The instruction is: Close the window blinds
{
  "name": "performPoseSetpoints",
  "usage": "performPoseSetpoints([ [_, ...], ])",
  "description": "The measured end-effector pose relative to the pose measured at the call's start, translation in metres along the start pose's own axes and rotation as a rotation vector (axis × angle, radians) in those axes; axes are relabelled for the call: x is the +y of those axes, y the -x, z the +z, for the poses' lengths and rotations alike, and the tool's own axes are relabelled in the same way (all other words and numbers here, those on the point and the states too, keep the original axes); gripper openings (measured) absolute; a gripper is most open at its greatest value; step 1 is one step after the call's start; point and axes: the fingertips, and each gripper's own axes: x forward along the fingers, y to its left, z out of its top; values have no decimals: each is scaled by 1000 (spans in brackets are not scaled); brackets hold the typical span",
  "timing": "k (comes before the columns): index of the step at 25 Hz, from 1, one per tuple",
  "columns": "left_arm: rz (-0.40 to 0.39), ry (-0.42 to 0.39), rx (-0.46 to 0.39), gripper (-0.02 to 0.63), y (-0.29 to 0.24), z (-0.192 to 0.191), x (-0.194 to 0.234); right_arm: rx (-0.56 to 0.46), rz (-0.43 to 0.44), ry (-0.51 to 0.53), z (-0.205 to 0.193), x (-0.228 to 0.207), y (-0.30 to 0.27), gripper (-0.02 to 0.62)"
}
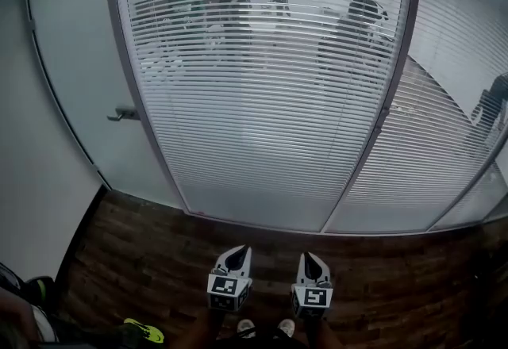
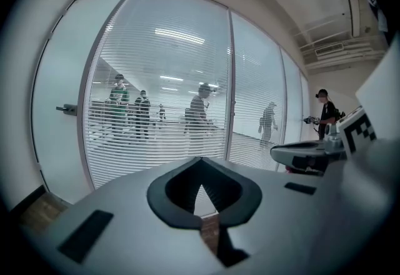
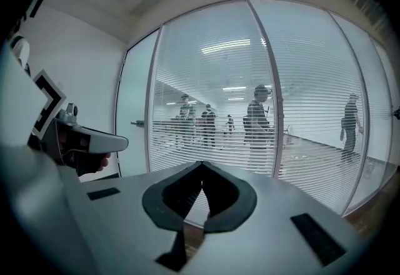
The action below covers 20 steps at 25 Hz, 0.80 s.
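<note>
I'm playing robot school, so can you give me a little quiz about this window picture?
1. True or false: the blinds are fully closed, nothing shows through.
2. The left gripper and right gripper are: A) both shut, empty; B) gripping a cord; C) wide open.
3. In the head view, the door handle is on the blinds' ___ side.
Key: 1 false, people show through; 2 A; 3 left.

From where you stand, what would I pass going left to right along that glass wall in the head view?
frosted door → door handle → wide blinds pane → metal upright → second blinds pane
</note>
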Motion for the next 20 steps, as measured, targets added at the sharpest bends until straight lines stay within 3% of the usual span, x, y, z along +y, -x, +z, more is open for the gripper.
performPoseSetpoints([
  [11, 13, -4, -3, -5, -15, 18, -2, 36, -19, -9, 11, -16, -10, 2],
  [20, 35, -26, -15, -5, -39, 39, -9, -10, -26, 5, 43, -48, -28, 2],
])
